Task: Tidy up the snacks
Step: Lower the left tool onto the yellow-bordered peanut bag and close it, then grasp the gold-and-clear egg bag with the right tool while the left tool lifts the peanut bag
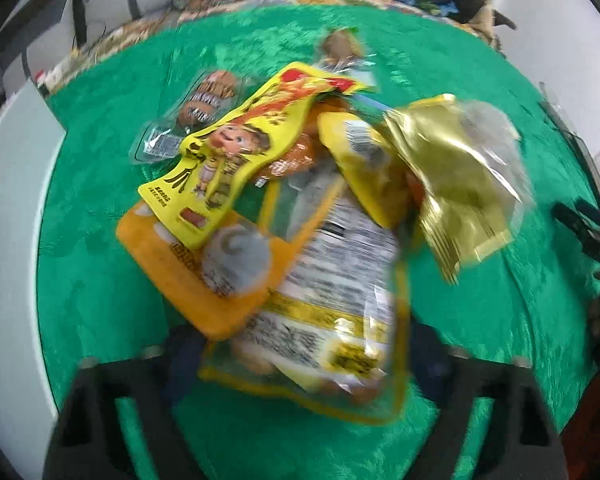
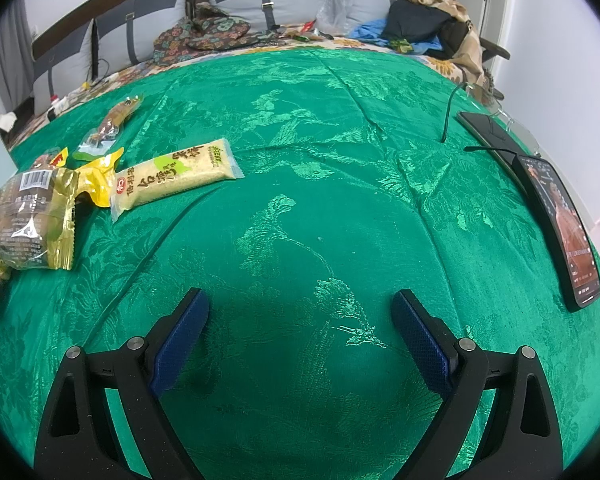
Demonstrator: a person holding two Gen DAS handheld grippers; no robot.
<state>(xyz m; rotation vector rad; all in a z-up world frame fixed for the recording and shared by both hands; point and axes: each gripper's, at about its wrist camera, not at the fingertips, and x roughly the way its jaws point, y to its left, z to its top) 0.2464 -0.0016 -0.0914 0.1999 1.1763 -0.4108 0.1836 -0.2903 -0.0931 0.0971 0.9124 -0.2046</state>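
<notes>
Snacks (image 1: 300, 208) remain heaped on the bed (image 2: 300, 160); sorting barely begun. Left hand-held gripper (image 1: 300, 364) apparently grasping a packet (image 1: 332, 320); right hand-held gripper (image 2: 300, 336) released, empty. Rice cracker (image 2: 176, 178) apart at 10 o'clock.

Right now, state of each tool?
Left tool: around the snack pile; grip cannot be told, too blurred.
Right tool: open, holding nothing, above the green cloth.

The right gripper (image 2: 300, 332) has two matte black plastic arms with triangular cut-outs, round silver screw heads at the joints, and blue textured pads (image 2: 424, 344) on its fingers. The left gripper (image 1: 300, 364) shows the same black arms, blurred, with dark blue pads.
</notes>
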